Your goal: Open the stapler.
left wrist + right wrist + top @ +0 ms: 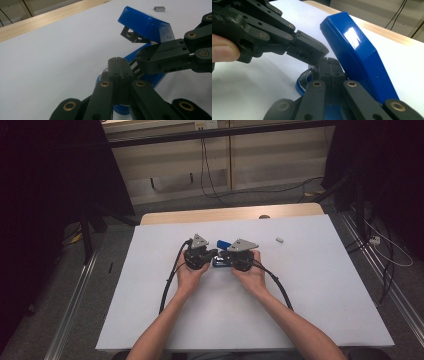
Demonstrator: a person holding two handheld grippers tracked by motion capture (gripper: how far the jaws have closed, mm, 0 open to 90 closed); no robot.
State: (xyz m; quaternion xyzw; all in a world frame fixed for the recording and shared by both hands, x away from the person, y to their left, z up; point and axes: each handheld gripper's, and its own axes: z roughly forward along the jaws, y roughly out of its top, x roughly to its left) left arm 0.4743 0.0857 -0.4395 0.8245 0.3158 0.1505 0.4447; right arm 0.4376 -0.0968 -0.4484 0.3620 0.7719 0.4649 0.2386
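Note:
A blue stapler lies mid-table with its top swung up and open. In the left gripper view the raised blue top shows its metal magazine underneath, and the blue base lies under my jaws. My left gripper is shut with nothing between its jaws, tips over the base. My right gripper is also shut and empty, tips beside the lifted top. The two grippers meet tip to tip over the stapler: left gripper, right gripper. Whether either tip touches the base I cannot tell.
A small grey block, also in the left gripper view, lies on the white table cover to the right and farther back. A wooden table edge runs along the far side. Cables trail from both grippers toward the person.

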